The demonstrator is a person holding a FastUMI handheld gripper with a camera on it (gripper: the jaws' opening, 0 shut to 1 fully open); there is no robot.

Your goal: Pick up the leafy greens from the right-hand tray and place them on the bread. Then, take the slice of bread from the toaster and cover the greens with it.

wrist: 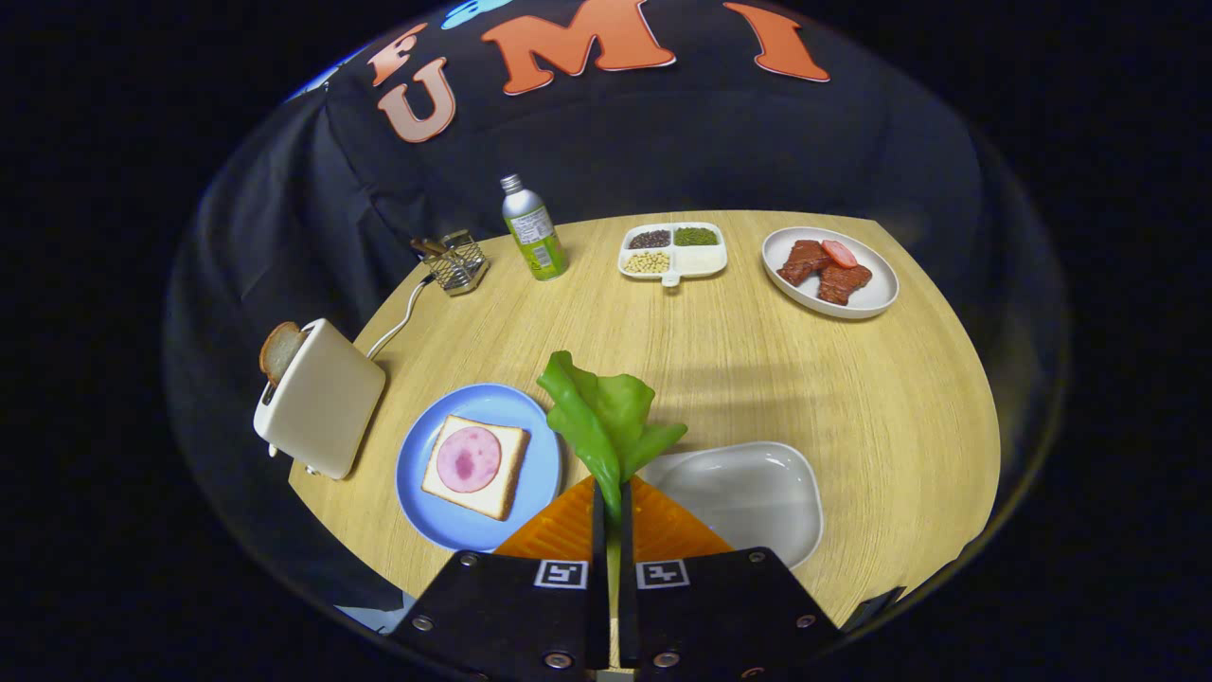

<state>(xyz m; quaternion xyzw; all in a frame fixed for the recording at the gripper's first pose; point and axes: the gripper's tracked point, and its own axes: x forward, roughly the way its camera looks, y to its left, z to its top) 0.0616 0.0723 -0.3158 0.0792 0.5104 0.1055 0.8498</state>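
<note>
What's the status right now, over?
Gripper jaws shut on leafy greens, lifted above the white tray. Bread with ham on blue plate, uncovered. Second slice in toaster. Nothing in the way.

Wall: black cloth is hanging in soft folds behind the table, closing off the booth all round.
Table: a light wood-grain top with a rounded edge is filling the middle of the booth.
Light: a pale band is lying across the wood near the table's centre, and a dim shadow is falling just behind it.
Surroundings: darkness is lying past the table's right and near edges; no floor is showing clearly.
</note>
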